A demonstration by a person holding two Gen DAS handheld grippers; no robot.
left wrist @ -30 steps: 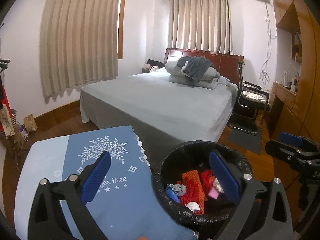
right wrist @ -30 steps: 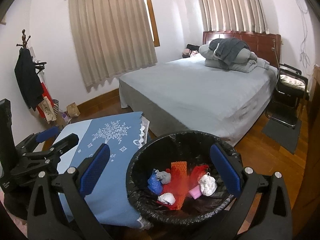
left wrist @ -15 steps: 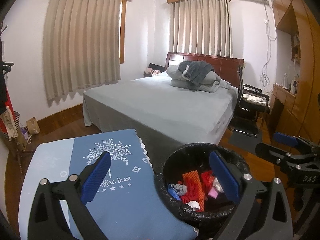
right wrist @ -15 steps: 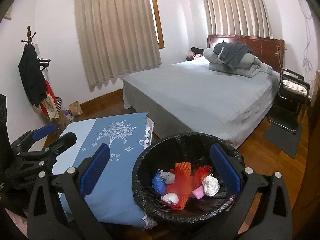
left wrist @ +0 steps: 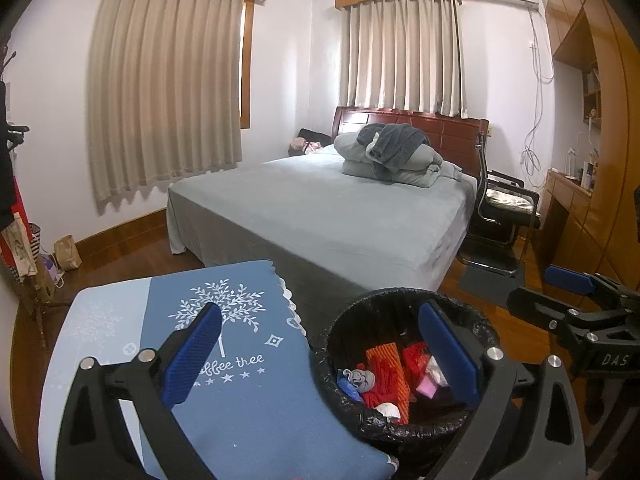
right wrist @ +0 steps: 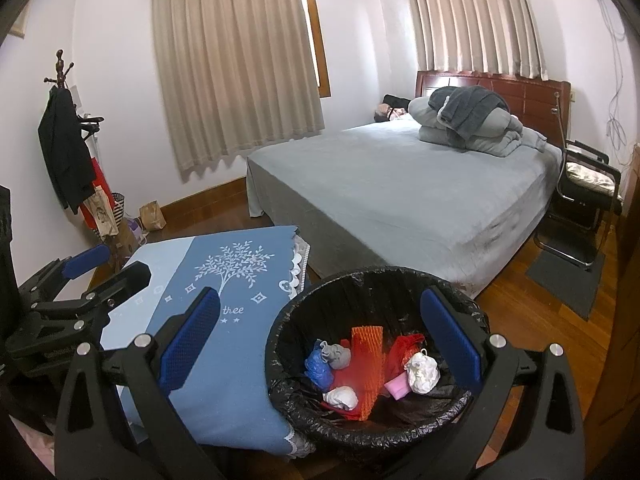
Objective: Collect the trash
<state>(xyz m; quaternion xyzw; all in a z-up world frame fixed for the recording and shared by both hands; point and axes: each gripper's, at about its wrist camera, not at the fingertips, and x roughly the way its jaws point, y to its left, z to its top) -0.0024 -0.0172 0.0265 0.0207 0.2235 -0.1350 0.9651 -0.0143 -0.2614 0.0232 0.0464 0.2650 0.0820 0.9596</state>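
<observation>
- left gripper [left wrist: 320, 354]: jaws spread wide, nothing between the blue pads [left wrist: 191, 354]; it hangs above the edge where the table meets the bin.
- right gripper [right wrist: 320, 340]: jaws spread wide, nothing held; it hangs above the near rim of the bin. it also shows at the right edge of the left wrist view [left wrist: 568, 300].
- trash bin [right wrist: 288, 316]: round, lined with a black bag, standing on the wood floor just beside the table, between the table and the bed [right wrist: 400, 184].
- trash inside the bin: an orange foam net [right wrist: 366, 364], red netting [right wrist: 402, 350], a blue crumpled piece [right wrist: 318, 370], a grey wad [right wrist: 338, 354], two white wads [right wrist: 422, 372], a pink piece [right wrist: 396, 388].
- table [left wrist: 248, 404]: covered by a blue cloth with a white tree print; its top is bare in both views.
- background: a chair [left wrist: 500, 208] beside the bed, folded bedding [right wrist: 468, 120] at the headboard, a coat rack [right wrist: 64, 140] against the left wall.
</observation>
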